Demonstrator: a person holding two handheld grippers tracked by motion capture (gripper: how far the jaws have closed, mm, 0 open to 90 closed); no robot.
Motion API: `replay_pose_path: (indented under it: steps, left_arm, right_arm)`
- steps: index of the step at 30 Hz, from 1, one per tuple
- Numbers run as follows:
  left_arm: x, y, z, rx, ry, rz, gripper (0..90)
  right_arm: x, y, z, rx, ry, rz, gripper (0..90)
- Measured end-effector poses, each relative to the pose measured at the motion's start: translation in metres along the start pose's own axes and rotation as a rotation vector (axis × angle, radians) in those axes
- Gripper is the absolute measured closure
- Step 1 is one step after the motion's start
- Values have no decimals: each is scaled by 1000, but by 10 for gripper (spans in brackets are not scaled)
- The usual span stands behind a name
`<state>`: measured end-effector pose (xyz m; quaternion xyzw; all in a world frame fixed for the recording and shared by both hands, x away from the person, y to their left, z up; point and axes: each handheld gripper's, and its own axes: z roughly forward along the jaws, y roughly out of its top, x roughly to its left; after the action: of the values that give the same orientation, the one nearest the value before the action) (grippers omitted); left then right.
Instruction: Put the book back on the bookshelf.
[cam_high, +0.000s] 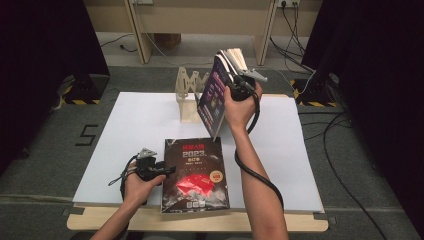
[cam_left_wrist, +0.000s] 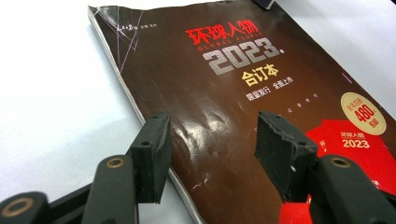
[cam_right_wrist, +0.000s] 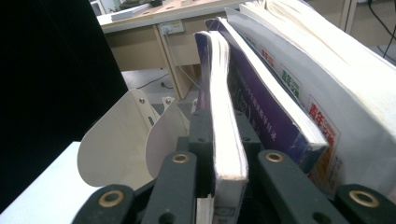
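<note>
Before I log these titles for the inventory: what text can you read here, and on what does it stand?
"环球人物" with "GLOBAL PEOPLE": red title on the dark magazine.
"2023": silver, below the title.
"合订本": yellow, under that.
"限量发行 全面上市": white line lower down.
"480": in the cream round badge; its small characters are blurred.
"环球人物 2023": on the red patch.
"5": dark mark on the floor.
Green and red labels on the white-covered book: not surely readable.

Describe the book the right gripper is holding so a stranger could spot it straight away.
Start at the white table sheet and find the pale wooden rack at its far edge. Beside it, the right gripper clamps a purple-covered book upright, unlike the dark magazine lying flat.
</note>
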<state>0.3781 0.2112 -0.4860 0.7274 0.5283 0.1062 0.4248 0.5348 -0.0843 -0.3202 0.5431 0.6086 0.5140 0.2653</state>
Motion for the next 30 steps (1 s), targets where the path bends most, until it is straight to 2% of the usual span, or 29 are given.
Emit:
replay_pose_path:
  steps: [4, 11, 16, 20, 24, 30]
  left_arm:
    - [1, 0, 0, 1, 2, 2, 453]
    - [2, 0, 0, -2, 2, 3, 454]
    - [2, 0, 0, 0, 2, 4, 455]
    - [1, 0, 1, 4, -1, 5, 456]
    - [2, -1, 1, 3, 1, 3, 457]
    - [2, -1, 1, 3, 1, 2, 457]
  right_arm:
    - [2, -1, 0, -13, 7, 7, 832]
    - [7, 1, 1, -91, 31, 23, 834]
    - [9, 6, 3, -126, 16, 31, 833]
    - [11, 3, 8, -140, -5, 4, 832]
    - [13, -9, 17, -127, -23, -28, 830]
    - [13, -11, 16, -129, -43, -74, 820]
